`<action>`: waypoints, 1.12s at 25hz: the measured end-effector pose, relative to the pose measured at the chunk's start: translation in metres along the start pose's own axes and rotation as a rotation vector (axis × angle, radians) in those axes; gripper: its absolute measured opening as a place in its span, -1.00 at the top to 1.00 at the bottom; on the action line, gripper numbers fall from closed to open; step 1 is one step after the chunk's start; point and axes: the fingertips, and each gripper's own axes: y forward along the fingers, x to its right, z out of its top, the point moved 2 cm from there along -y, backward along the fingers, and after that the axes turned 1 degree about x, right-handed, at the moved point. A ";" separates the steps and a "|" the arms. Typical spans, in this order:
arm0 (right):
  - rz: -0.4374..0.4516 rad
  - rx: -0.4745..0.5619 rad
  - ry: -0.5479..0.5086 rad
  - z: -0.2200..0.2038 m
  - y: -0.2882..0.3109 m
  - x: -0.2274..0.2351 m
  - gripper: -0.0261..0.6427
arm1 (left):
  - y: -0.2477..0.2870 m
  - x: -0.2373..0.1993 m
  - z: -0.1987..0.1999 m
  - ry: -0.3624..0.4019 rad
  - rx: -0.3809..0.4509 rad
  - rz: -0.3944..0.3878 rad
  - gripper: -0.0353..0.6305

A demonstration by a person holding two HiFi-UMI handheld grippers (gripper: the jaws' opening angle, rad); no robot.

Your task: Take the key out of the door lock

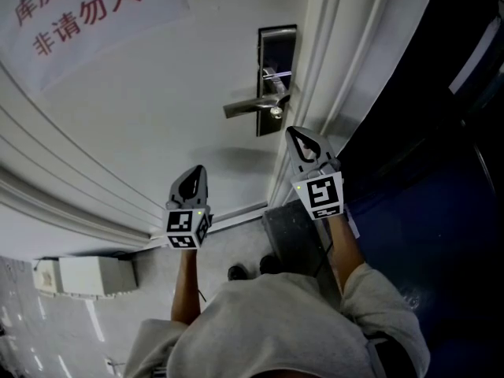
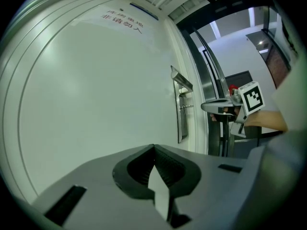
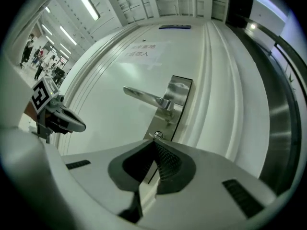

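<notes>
Standing before a white door [image 1: 157, 116], one two-jaw gripper in each hand. On the door, at about 1 o'clock in the head view, a tall metal lock plate [image 1: 277, 50] close by the door edge, with a lever handle [image 1: 248, 106] pointing away toward 9 o'clock. Just under the root of the lever, at the lower end of the plate, the key [image 1: 276, 112], seated in the lock and showing only as a small round bright piece; too small to tell more.

Right gripper [image 3: 154, 143] pointed at the lock, jaws pressed together at the tips and holding nothing. In the right gripper view, tips just below the key, at its 6 o'clock, very near, but apart from it as far as can be seen. In the head view, placed at 5 o'clock from the lock plate, beside the door frame.

Left gripper [image 2: 153, 148] also closed tip to tip, empty, pointing at bare door surface. Lower than the other and well apart from the lock, at about 7 o'clock from the lever in the head view. From its own view, lock plate at 1 o'clock and the right gripper at 3 o'clock, beyond the plate.

Higher on the door, at 10 o'clock in the head view, a paper sign [image 1: 79, 10] with red characters. Down at 8 o'clock, near the foot of the door, a white box [image 1: 94, 274].
</notes>
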 end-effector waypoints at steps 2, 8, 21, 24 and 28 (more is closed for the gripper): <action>-0.002 -0.010 -0.092 0.004 0.002 -0.001 0.85 | -0.002 -0.001 0.000 0.000 -0.001 0.001 0.84; -0.020 -0.055 -0.412 0.013 0.008 -0.004 0.85 | -0.005 -0.003 0.001 0.001 0.001 -0.001 0.84; -0.039 -0.127 -0.908 0.002 0.018 -0.018 0.85 | -0.004 -0.004 -0.002 0.000 0.001 -0.011 0.84; -0.035 -0.123 -0.931 0.003 0.018 -0.019 0.84 | -0.004 -0.003 -0.001 -0.001 0.002 -0.014 0.84; -0.016 -0.165 -0.948 -0.002 0.026 -0.018 0.59 | -0.004 -0.002 0.000 0.001 0.006 -0.018 0.84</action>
